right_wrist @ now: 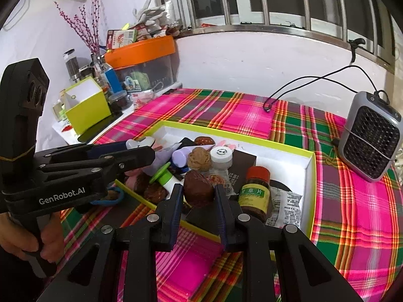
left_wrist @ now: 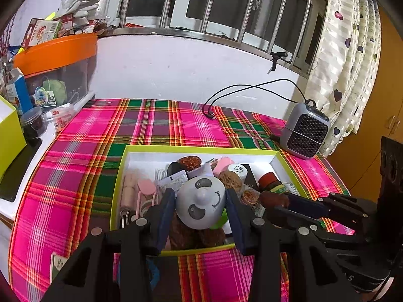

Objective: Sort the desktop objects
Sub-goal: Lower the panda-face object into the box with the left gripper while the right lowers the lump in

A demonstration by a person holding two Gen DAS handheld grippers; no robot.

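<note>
The left gripper (left_wrist: 200,202) clamps a light, smooth grey panda-faced plastic dome (left_wrist: 200,205) by its sides; the right gripper (right_wrist: 198,191) clamps a hard dark-brown nut (right_wrist: 198,188), likely slippery.

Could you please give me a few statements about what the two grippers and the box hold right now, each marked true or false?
1. The left gripper holds a grey panda-faced toy. True.
2. The right gripper is empty. False: it grips a dark brown rounded object.
3. The lime-edged box sits on a plaid tablecloth. True.
4. The small grey heater lies inside the box. False: it stands on the cloth beside it.
5. A red-capped bottle is in the box. True.
</note>
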